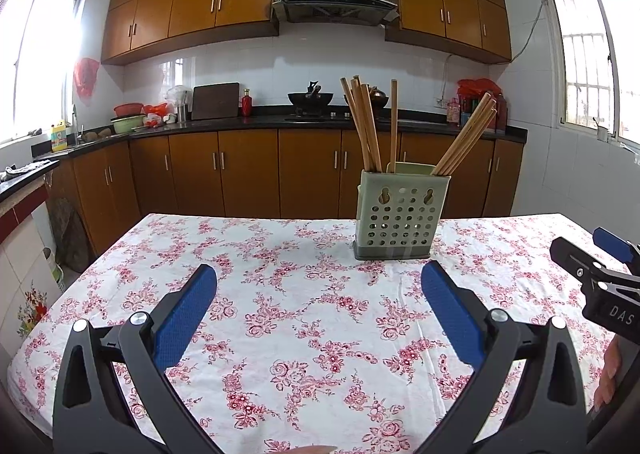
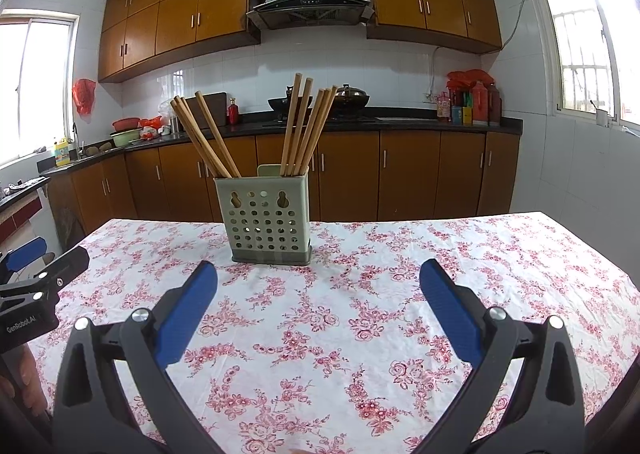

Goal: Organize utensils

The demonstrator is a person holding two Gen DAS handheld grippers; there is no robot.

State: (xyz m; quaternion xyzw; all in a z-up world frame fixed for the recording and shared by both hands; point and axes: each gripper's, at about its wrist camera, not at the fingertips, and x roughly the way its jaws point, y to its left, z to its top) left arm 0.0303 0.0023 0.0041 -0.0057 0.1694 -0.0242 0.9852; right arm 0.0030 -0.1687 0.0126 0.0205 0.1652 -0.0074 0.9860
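A pale green perforated utensil holder stands upright on the floral tablecloth, with several wooden chopsticks leaning in it to left and right. It also shows in the right wrist view, with its chopsticks. My left gripper is open and empty, hovering over the table short of the holder. My right gripper is open and empty too, to the right of the holder. Each gripper shows at the edge of the other's view: the right gripper and the left gripper.
The table ends at a far edge just behind the holder. Beyond are brown kitchen cabinets, a black counter with a wok and bottles, and windows on both sides.
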